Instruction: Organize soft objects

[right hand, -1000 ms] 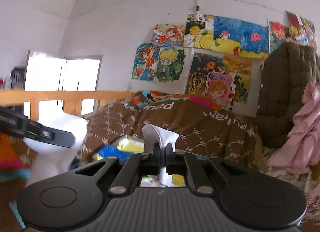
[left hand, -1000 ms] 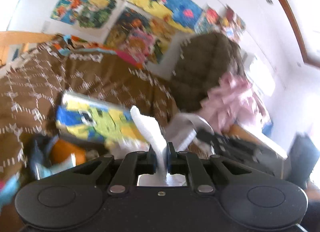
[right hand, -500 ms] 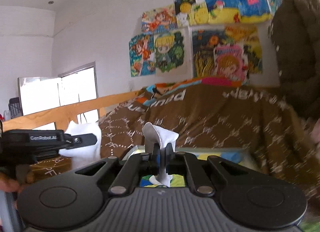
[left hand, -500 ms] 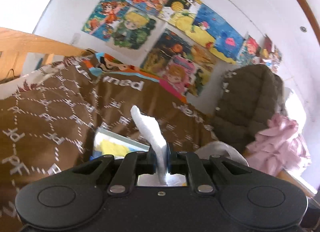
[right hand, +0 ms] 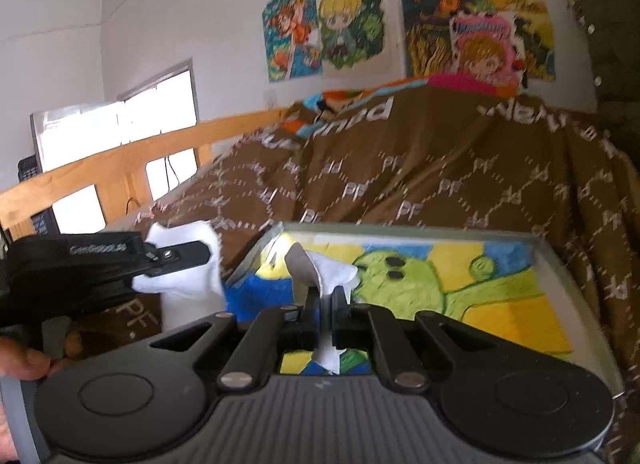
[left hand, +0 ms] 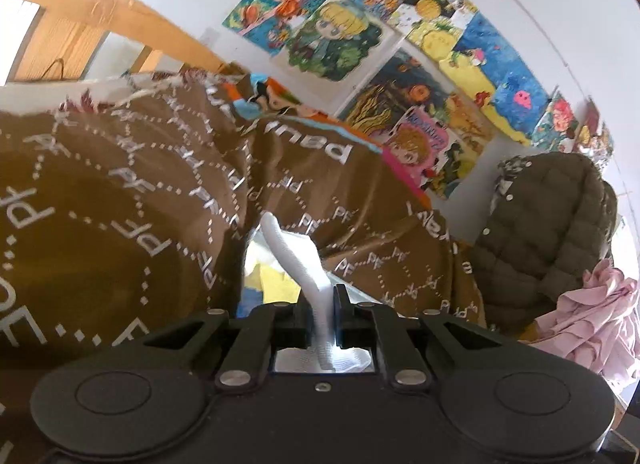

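While both tools sit low over the bed, the left tool (left hand: 322,314) is clamped on a white sock (left hand: 304,260), which sticks up out of its closed jaws in front of the brown patterned blanket (left hand: 120,204). Seen from the right wrist, the left tool (right hand: 200,254) holds its sock (right hand: 188,264) just left of the colourful picture tray (right hand: 460,288). Right tool (right hand: 325,314) is pinched shut on another bit of white fabric (right hand: 324,272), over that tray.
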The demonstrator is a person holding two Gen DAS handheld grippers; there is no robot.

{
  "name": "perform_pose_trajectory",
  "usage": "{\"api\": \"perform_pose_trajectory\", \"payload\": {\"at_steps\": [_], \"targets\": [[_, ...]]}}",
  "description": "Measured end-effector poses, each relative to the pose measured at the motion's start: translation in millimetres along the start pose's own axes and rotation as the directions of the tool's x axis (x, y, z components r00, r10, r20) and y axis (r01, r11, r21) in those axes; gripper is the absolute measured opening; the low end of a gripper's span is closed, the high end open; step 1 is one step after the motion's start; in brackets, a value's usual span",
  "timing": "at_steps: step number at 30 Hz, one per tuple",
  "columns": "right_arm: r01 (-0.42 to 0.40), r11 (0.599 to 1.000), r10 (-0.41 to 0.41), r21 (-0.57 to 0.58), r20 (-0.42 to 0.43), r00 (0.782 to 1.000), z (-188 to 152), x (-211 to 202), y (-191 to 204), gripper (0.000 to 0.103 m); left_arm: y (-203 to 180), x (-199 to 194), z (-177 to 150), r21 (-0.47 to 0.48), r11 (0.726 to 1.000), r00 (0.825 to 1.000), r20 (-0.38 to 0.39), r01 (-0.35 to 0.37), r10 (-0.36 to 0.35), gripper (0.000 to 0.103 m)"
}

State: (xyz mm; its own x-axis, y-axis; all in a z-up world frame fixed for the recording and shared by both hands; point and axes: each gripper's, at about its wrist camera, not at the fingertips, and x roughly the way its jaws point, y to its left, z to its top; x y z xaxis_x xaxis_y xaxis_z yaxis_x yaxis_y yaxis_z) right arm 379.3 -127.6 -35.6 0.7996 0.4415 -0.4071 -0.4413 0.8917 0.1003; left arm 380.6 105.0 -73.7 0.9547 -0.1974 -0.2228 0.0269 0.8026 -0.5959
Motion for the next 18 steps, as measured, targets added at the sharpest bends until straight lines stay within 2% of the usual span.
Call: {"api": "perform_pose_trajectory", "payload": {"at_steps": [5, 10, 13, 15, 18], "targets": [[0.011, 1.000, -0.012, -0.005, -0.056, 0.998, -7.4, 9.2, 5.2, 0.007, 7.0, 14.1, -6.5, -0.009, 0.999, 0.996, -0.080, -0.032, 0.032, 0.010], [0.031, 0.999, -0.028, 0.029, -0.088, 0.996, -9.0, 10.9, 0.4, 0.010, 8.4, 31.2, -15.1, 0.020, 0.999, 0.978, -0.204, -0.044, 0.047, 0.013], [0.042, 0.998, -0.038, 0.039, -0.097, 0.995, -9.4, 10.8, -1.7, 0.013, 7.4, 36.8, -18.7, 0.046, 0.997, 0.967, -0.245, -0.062, 0.071, 0.018], [0.041, 0.998, -0.037, 0.044, -0.105, 0.994, -9.4, 11.4, -2.0, 0.024, 8.4, 38.4, -19.5, 0.046, 0.997, 0.965, -0.253, -0.063, 0.073, 0.021], [0.049, 0.998, -0.044, 0.045, -0.107, 0.993, -8.9, 10.9, -2.2, 0.039, 8.0, 38.2, -19.7, 0.041, 0.998, 0.965, -0.254, -0.054, 0.063, 0.033]]}}
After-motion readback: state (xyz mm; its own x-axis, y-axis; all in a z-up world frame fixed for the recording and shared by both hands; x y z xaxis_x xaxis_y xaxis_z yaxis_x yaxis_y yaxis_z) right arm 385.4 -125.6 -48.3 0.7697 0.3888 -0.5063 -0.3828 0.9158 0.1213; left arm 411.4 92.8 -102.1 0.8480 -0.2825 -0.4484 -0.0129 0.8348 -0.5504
